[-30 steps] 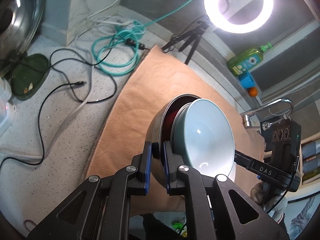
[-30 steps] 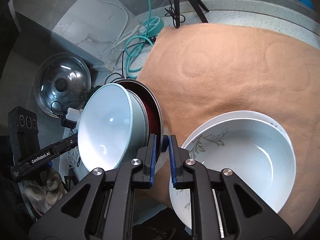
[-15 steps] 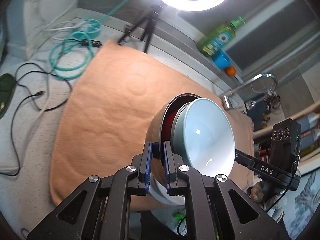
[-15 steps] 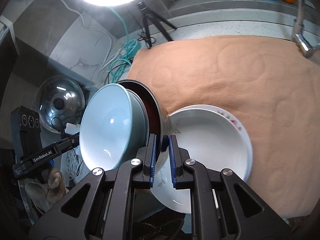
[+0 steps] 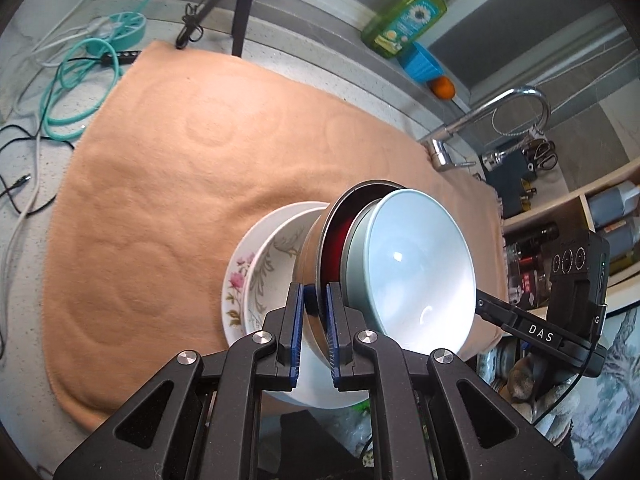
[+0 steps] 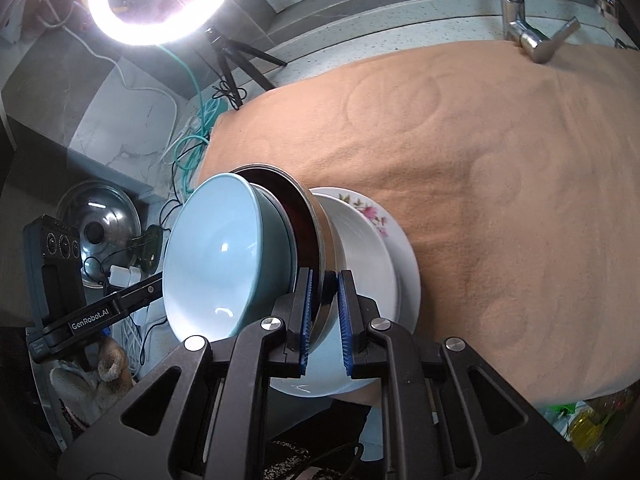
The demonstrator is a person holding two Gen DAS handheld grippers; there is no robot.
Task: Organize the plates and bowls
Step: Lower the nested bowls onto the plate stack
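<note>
Bowls are what we are holding between us: our left gripper (image 5: 314, 322) is clamping the rim of a steel bowl (image 5: 334, 216) with a dark red inside, and our right gripper (image 6: 324, 316) is pinching the same rim from the opposite side. A pale blue bowl (image 5: 416, 268) is nesting inside the steel one, and both are tilting on edge, openings facing sideways. Just behind them we are seeing a white bowl with a grey leaf pattern (image 5: 276, 256) sitting in a floral plate (image 5: 236, 280), which is resting near the front edge of the peach towel (image 5: 168, 160) covering the counter. A faucet (image 5: 492, 120) is standing at the towel's far corner, with a green soap bottle (image 5: 408, 16) on the ledge beyond
</note>
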